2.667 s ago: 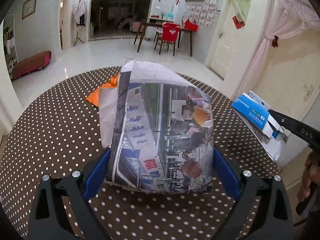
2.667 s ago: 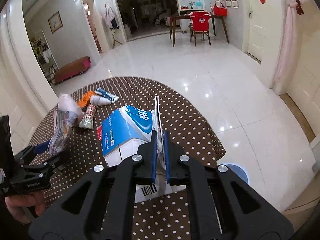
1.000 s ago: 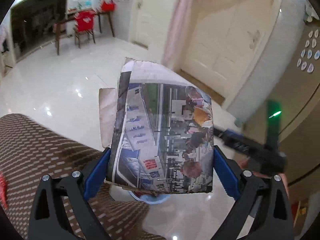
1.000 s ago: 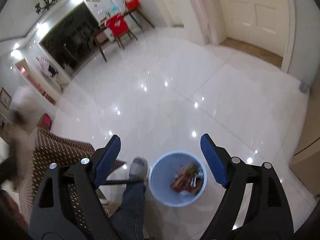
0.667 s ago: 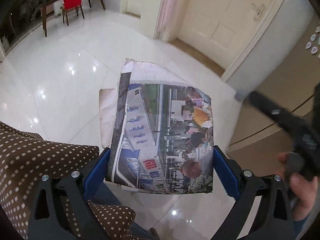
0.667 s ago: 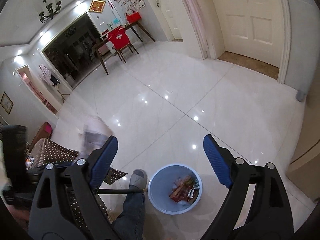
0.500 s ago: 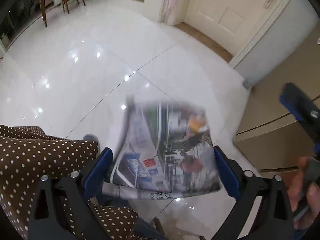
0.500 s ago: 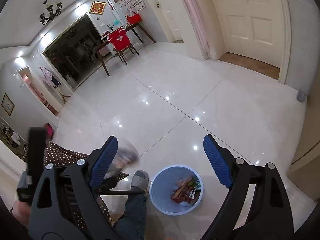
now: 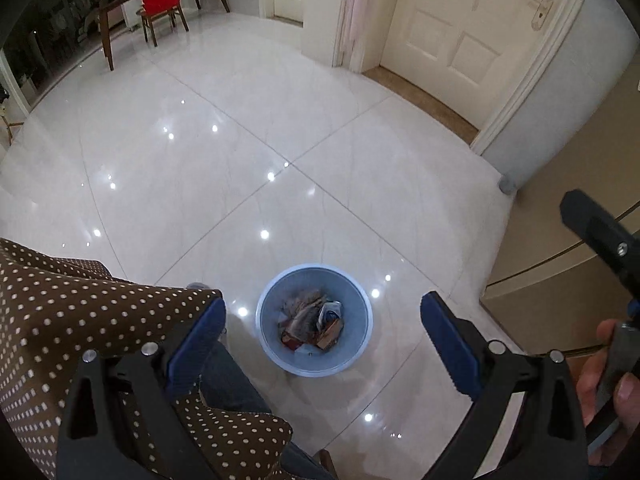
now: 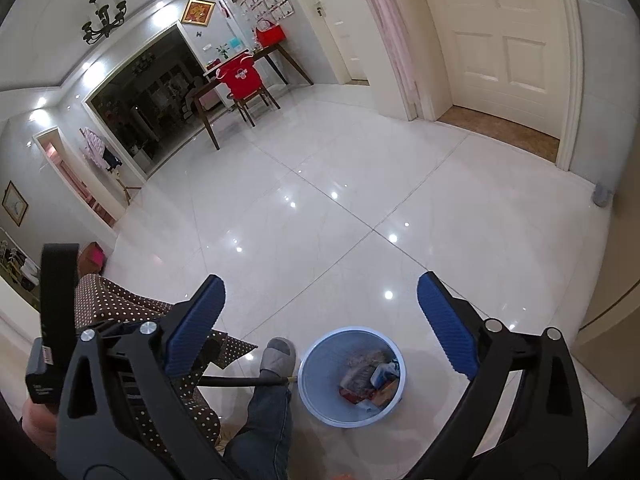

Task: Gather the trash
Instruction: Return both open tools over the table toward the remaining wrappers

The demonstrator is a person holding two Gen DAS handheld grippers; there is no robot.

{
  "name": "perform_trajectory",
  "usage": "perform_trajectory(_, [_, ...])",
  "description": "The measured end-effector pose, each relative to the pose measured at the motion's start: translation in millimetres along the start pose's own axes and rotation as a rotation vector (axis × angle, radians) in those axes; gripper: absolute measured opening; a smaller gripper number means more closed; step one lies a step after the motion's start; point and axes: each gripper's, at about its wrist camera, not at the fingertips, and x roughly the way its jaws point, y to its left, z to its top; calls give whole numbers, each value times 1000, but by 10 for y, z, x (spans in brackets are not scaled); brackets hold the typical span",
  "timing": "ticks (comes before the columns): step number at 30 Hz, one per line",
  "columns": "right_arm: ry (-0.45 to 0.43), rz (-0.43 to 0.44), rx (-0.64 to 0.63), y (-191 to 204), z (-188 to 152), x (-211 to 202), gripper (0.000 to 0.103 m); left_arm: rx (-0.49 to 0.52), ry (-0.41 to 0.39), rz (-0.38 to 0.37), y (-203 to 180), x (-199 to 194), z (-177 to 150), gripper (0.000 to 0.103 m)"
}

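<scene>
The floor (image 10: 304, 216) was glossy white tile, crossed by thin grout lines and dotted with ceiling-light reflections. At upper right of the right wrist view stood a cream panelled door (image 10: 504, 36) with a tan threshold; upper left held a dark wide opening (image 10: 148, 92), a black chandelier (image 10: 102, 20) and framed pictures. A wooden table (image 10: 244, 76) and red-covered chair (image 10: 242, 76) stood at upper centre, and a brown white-dotted tablecloth (image 9: 60, 320) filled the left wrist view's lower left.

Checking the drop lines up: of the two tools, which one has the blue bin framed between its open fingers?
The left tool: the bin sits squarely between its fingers. In the right tool view, it lies lower, toward the right finger.
</scene>
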Motion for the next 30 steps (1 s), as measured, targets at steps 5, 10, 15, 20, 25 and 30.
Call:
perform_trajectory(5, [-5,-5,-14,86,-11,-64,97,-2,-58,4,23,-263,-60,96])
perform_trajectory(10, [-25,0,-30,191,16,-164,97,-13,-128,12,43,-587,-142,96])
perform_trajectory(15, [-42,11,-62,400,15,-278,97,-11,-194,25,66,-904,-226,96])
perform_trajectory(20, [-53,26,-102,675,-39,-381,97,-13,-266,43,168,-1262,-380,96])
perform_trajectory(25, [-57,52,-143,988,-111,-470,97,-35,-326,56,340,-1595,-558,96])
perform_trajectory(30, [-58,82,-193,1366,-178,-553,97,-70,-385,74,579,-1902,-783,96])
